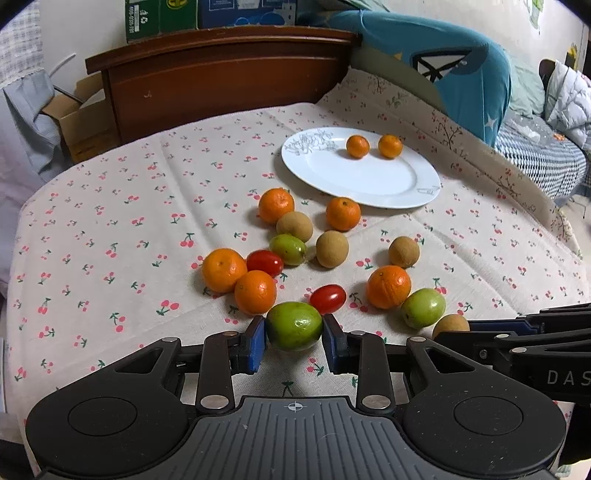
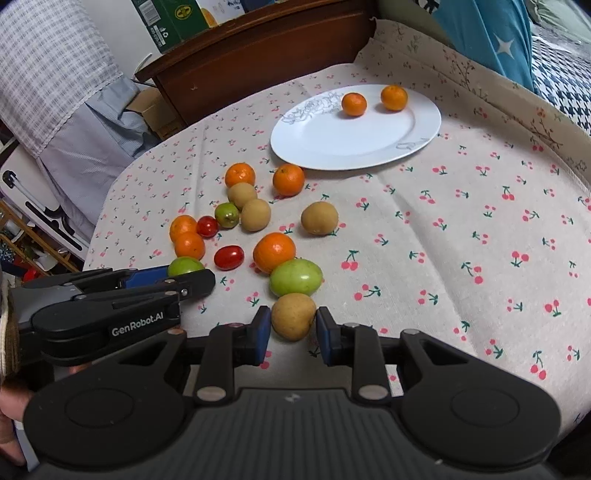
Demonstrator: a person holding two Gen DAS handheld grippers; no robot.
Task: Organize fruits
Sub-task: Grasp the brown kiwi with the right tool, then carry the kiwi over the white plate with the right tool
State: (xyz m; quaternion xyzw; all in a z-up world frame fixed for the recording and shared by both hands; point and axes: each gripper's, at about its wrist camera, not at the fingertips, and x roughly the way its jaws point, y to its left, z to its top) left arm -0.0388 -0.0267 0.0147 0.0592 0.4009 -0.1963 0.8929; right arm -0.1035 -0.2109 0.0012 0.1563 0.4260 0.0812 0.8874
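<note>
From the right wrist view, a round green fruit [image 2: 183, 266] at nine o'clock sits half hidden behind the black left gripper [image 2: 177, 281]; green cardboard boxes [image 2: 173, 18] at eleven o'clock are cut off.

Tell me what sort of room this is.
Probably a bedroom at home: a wooden headboard behind the table, bedding at the right, and a cherry-print tablecloth under the fruit.

Two oranges [image 1: 373, 146] sit on the white plate [image 1: 369, 184]; other fruits [image 1: 295, 243] lie scattered nearby.
</note>
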